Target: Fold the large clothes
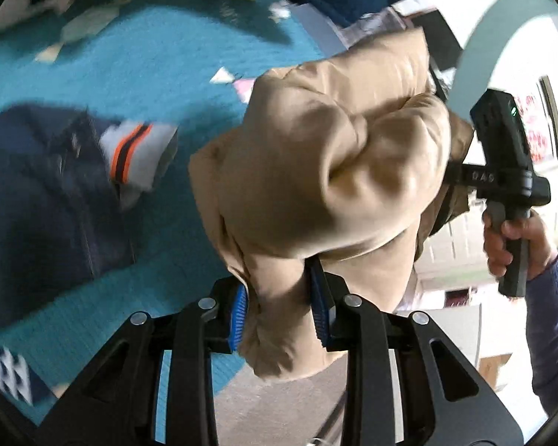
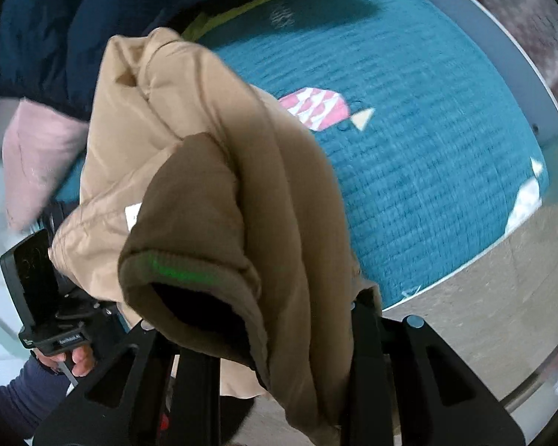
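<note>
A tan puffy jacket [image 1: 327, 171] hangs in the air above a teal quilted bed cover [image 1: 137, 55]. My left gripper [image 1: 279, 316] is shut on a bunched fold of it between the blue pads [image 1: 240, 312]. In the right wrist view the same jacket [image 2: 212, 171] drapes over my right gripper [image 2: 279, 334] and hides its fingers; a brown cuff opening [image 2: 193, 297] faces the camera. The right gripper's body [image 1: 509, 171] shows at the jacket's far side in the left wrist view, and the left gripper's body [image 2: 41, 290] shows at lower left in the right wrist view.
A navy garment with an orange-striped grey cuff [image 1: 55, 193] lies on the bed at left. Another navy jacket [image 2: 74, 18] and a pink item [image 2: 37, 156] lie at the bed's far side. The bed edge [image 2: 446, 275] meets grey floor [image 2: 483, 316].
</note>
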A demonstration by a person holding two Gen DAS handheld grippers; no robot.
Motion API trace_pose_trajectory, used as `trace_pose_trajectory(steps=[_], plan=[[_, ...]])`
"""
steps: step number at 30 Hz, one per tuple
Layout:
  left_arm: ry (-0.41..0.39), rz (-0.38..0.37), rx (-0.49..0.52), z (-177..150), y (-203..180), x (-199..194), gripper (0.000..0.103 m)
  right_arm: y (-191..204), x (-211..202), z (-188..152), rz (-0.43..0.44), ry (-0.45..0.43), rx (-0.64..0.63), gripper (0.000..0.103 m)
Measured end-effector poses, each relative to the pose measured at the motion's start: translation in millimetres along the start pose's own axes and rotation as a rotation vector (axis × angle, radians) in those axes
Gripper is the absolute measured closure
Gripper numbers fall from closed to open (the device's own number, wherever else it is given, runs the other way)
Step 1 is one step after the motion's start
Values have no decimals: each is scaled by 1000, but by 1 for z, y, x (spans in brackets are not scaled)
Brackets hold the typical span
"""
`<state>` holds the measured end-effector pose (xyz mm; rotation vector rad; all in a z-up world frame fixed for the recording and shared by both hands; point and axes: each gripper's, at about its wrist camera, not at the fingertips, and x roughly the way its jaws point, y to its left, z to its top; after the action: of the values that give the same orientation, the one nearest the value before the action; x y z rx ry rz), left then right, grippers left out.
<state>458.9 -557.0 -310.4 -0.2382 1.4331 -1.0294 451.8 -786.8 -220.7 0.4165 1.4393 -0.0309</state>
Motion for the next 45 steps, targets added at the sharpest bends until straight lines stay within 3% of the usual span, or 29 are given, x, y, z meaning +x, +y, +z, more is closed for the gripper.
trace_pose_trajectory(steps=[8, 12, 17, 21, 23, 25, 28, 31, 33, 36, 38, 39, 41, 45], plan=[[-30, 24, -148, -26, 18, 11, 75, 34, 36, 36, -116, 175, -209, 82], [-65, 45, -177, 2, 33, 14, 75, 22, 46, 53, -113, 175, -175, 82], [-53, 93, -126, 29, 38, 30, 75, -18, 78, 69, -131, 177, -74, 79], [-58, 121, -131, 42, 38, 38, 70, -44, 96, 68, -162, 73, 0, 66], [-78, 154, -120, 44, 34, 29, 61, -49, 93, 65, -253, -21, 6, 38], [-113, 213, -82, 43, 28, 15, 58, -55, 82, 59, -297, -131, 20, 31], [-216, 256, -31, 48, 13, -16, 58, -62, 53, 40, -313, -286, 69, 29], [-260, 176, 59, 60, -19, -34, 56, -53, 12, 3, -333, -458, 79, 29], [-240, 122, 139, 69, -43, -27, 49, -46, -8, -26, -256, -544, 97, 29], [-159, 165, 219, 85, -54, 6, 45, -27, -3, -63, -122, -581, 106, 29], [-83, 227, 197, 95, -41, 38, 44, -22, 19, -68, -131, -550, 119, 30], [-52, 249, 190, 102, -29, 54, 44, -32, 40, -72, -128, -523, 157, 30], [-6, 265, 189, 106, -12, 73, 45, -61, 72, -79, -22, -534, 273, 31], [14, 249, 188, 112, 0, 93, 47, -67, 93, -81, -39, -550, 313, 31]])
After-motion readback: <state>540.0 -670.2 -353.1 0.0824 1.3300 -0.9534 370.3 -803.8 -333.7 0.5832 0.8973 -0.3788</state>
